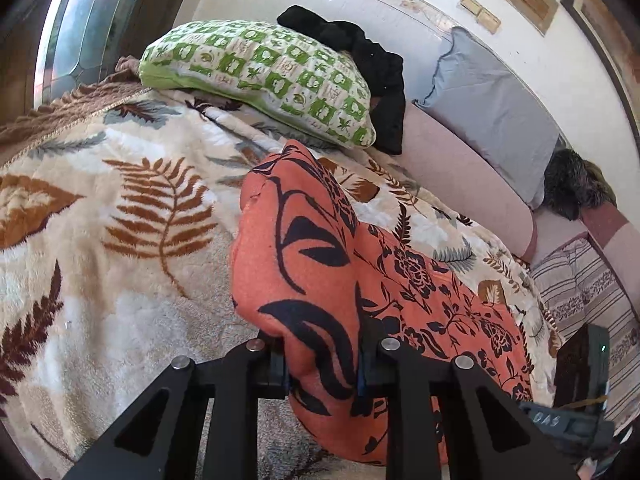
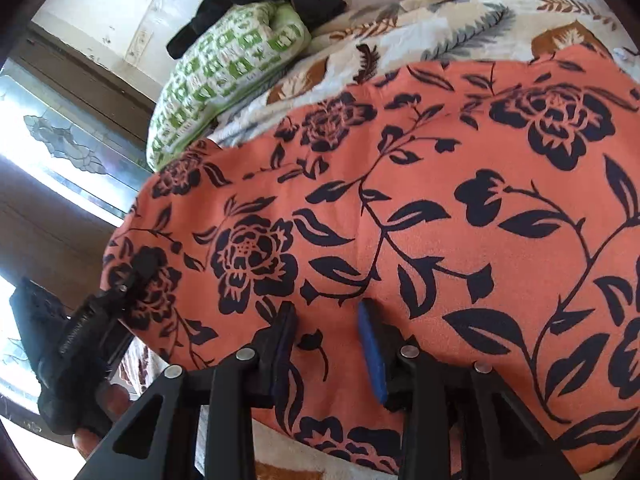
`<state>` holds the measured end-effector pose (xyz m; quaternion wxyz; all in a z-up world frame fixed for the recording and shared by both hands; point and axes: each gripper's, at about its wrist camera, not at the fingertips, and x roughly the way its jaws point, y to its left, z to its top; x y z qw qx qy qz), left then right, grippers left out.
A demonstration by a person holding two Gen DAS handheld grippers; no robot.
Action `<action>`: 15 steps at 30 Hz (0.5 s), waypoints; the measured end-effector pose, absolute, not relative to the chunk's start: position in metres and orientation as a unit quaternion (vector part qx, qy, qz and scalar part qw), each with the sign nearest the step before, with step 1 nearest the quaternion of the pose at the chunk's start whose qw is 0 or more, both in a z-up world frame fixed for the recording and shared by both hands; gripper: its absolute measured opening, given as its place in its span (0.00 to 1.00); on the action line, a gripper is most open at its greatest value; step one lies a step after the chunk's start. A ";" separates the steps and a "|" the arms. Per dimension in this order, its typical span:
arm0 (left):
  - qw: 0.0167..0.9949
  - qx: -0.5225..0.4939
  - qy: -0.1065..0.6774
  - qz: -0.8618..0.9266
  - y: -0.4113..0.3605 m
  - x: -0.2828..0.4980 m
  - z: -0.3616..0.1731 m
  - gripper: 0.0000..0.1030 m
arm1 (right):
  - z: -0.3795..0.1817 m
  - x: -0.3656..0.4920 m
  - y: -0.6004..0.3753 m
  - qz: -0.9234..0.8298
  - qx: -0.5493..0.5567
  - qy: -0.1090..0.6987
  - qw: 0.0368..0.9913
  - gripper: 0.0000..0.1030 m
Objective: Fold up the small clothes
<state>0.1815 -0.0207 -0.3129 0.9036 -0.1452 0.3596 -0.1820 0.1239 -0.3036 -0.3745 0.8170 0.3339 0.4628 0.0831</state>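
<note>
An orange garment (image 1: 320, 248) with a black flower print lies on the leaf-print blanket (image 1: 120, 208). My left gripper (image 1: 322, 360) is shut on a bunched fold of it, and that fold stands raised above the blanket. In the right wrist view the same garment (image 2: 440, 200) spreads wide and mostly flat. My right gripper (image 2: 328, 328) hovers over its near part, open; the blue pads (image 2: 372, 352) show bare, with cloth lying under the gap. The left gripper (image 2: 140, 268) appears at the garment's left corner, pinching it.
A green-and-white pillow (image 1: 260, 76) lies at the head of the bed, with a black garment (image 1: 360, 60) on top. A grey pillow (image 1: 492, 112) leans on the pink backrest (image 1: 460, 176). Striped cloth (image 1: 580, 288) lies right. A window (image 2: 60, 140) is at left.
</note>
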 end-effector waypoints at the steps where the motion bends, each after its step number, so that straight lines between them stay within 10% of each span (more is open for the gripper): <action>1: 0.907 -0.131 0.353 -0.187 -0.026 0.178 -0.306 0.22 | -0.371 0.123 -0.313 0.093 0.362 0.466 0.802 0.35; 13: 0.903 0.119 0.270 -0.313 -0.206 0.108 -0.255 0.22 | -0.353 0.057 -0.479 0.054 0.582 0.287 0.759 0.39; 15: 0.880 0.163 0.279 -0.348 -0.245 0.091 -0.267 0.29 | -0.354 0.048 -0.500 0.058 0.609 0.263 0.746 0.63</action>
